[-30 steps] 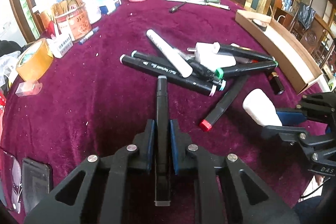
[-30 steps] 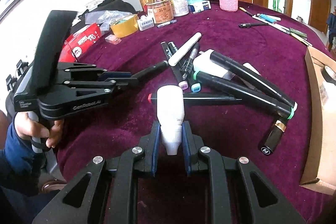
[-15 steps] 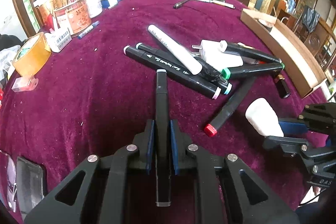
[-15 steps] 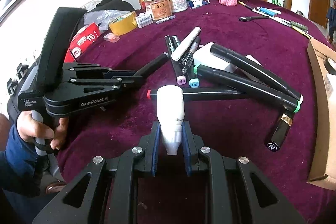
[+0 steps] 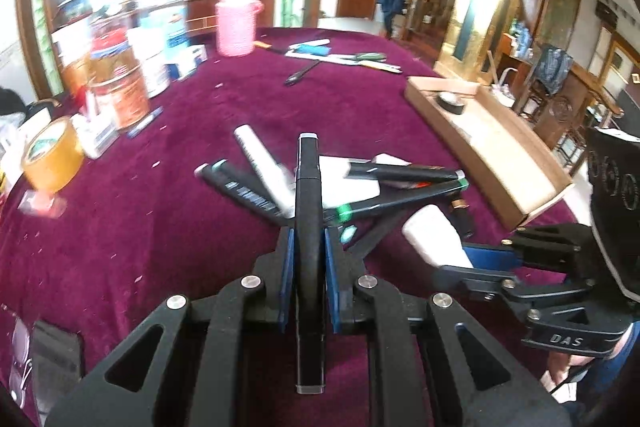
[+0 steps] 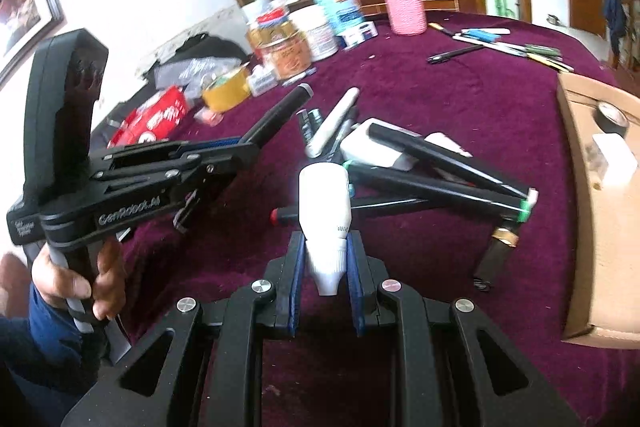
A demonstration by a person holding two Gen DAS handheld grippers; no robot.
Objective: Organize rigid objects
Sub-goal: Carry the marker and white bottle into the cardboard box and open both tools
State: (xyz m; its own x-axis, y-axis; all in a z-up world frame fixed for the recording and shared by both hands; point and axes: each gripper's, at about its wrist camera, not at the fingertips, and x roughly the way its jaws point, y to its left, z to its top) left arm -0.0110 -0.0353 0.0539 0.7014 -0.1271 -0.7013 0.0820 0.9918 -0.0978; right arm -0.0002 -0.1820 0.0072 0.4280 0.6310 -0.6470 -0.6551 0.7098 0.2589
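My left gripper (image 5: 308, 247) is shut on a black marker (image 5: 307, 187) that sticks out forward, lifted off the purple cloth. In the right wrist view the same marker (image 6: 280, 109) shows at the left, held by the left gripper (image 6: 244, 147). My right gripper (image 6: 325, 251) is shut on a white tube (image 6: 325, 203), cap end toward the camera; the left wrist view shows this tube (image 5: 434, 237) at the right. Beyond both lies a pile of black markers (image 6: 440, 179), a white marker (image 5: 262, 163) and a flat white piece (image 5: 348, 183).
An open cardboard box (image 5: 492, 143) with a tape roll inside stands at the right. Jars and tins (image 5: 120, 87), a yellow tape roll (image 5: 50, 155) and a pink knitted cup (image 5: 236, 27) line the left and far side. Pens (image 5: 340, 57) lie at the far edge. A phone (image 5: 54, 359) lies near left.
Both grippers have risen with their loads and tilted up, so the pile sits lower in view. The left marker now overlaps the pile instead of lying short of it.
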